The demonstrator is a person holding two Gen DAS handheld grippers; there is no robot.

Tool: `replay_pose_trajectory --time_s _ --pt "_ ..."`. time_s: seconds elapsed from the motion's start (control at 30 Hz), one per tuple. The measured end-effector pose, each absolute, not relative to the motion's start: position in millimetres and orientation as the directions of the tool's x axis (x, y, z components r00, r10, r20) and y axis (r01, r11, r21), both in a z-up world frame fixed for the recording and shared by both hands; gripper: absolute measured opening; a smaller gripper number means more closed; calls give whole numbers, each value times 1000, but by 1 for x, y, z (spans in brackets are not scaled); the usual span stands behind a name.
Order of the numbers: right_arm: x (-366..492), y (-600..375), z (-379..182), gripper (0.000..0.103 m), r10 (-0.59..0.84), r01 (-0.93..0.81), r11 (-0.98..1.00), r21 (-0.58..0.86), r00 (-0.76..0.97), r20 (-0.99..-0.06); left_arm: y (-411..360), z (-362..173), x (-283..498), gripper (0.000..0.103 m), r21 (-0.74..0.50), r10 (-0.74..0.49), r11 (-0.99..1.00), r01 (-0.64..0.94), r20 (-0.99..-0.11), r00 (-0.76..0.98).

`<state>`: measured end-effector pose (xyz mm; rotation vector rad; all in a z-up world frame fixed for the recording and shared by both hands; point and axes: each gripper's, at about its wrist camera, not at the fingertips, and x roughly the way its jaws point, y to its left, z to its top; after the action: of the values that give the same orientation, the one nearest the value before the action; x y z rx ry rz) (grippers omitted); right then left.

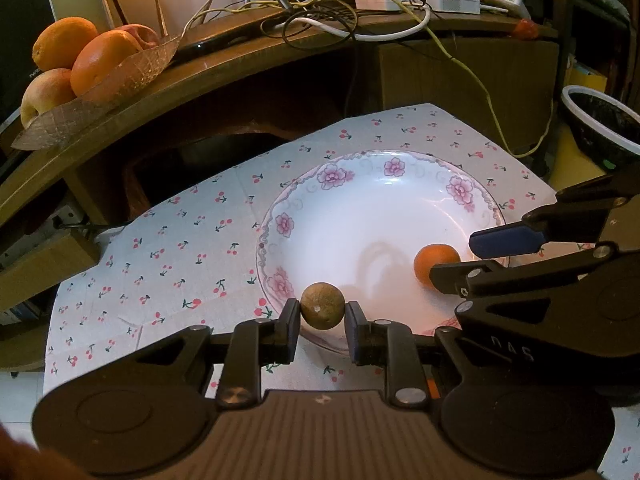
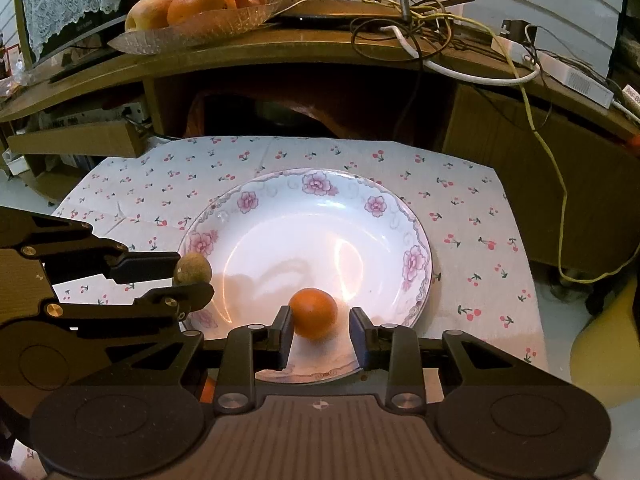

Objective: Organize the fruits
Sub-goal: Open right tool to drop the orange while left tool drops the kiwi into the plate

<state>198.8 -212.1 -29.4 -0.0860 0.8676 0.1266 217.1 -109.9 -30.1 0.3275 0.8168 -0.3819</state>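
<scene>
A white plate with a pink-flower rim lies on a cherry-print cloth. My left gripper is shut on a small round brown fruit, held just above the plate's near-left rim. A small orange rests in the plate near its front edge. My right gripper stands open around it: the left finger is close against the orange, and a gap shows at the right finger.
On the wooden shelf behind, a clear tray holds oranges and apples. Tangled cables and white power strips cover the shelf. A black bin with a white rim stands at the right.
</scene>
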Motion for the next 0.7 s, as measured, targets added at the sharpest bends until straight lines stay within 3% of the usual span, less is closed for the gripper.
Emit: replay_pose_trajectory --time_s 0.7 --pt "194 -211 -25 48 49 -141 988 -63 672 -739 -101 -18 210 34 130 -212 890 436 -731 649"
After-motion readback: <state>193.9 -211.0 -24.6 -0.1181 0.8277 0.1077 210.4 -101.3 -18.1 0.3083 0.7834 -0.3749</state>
